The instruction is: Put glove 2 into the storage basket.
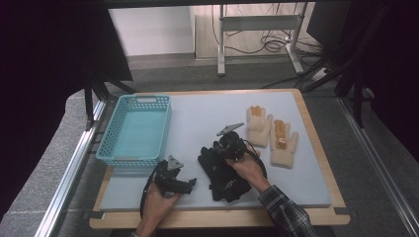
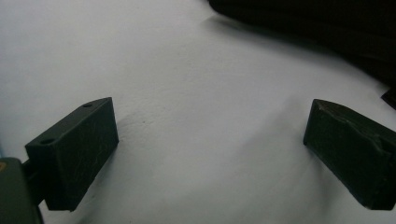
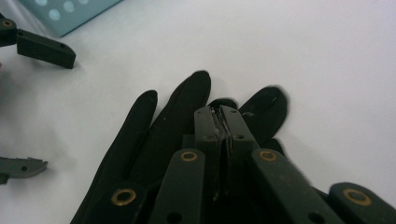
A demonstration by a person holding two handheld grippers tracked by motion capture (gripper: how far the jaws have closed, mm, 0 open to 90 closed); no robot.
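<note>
Table with a pale grey mat seen from the high view: a turquoise basket sits at the left, and a pair of cream gloves lies palm up at the right, side by side. Black gloves lie near the front edge in the middle, fingers pointing away from the person. The right gripper is down on the far end of the black gloves, held by a hand in a checked sleeve. The left gripper rests on the mat just left of the black gloves, below the basket's near corner.

In the left gripper view the two jaws stand wide apart with bare mat between them; a dark edge at the top right is probably the black gloves, though it is too shadowed to be sure.

In the right gripper view the jaws are pressed together over the fingers of the black gloves, and a thin fold of black fabric seems pinched between the tips. The left gripper's parted jaws show at the left edge, with a corner of the basket beyond.
</note>
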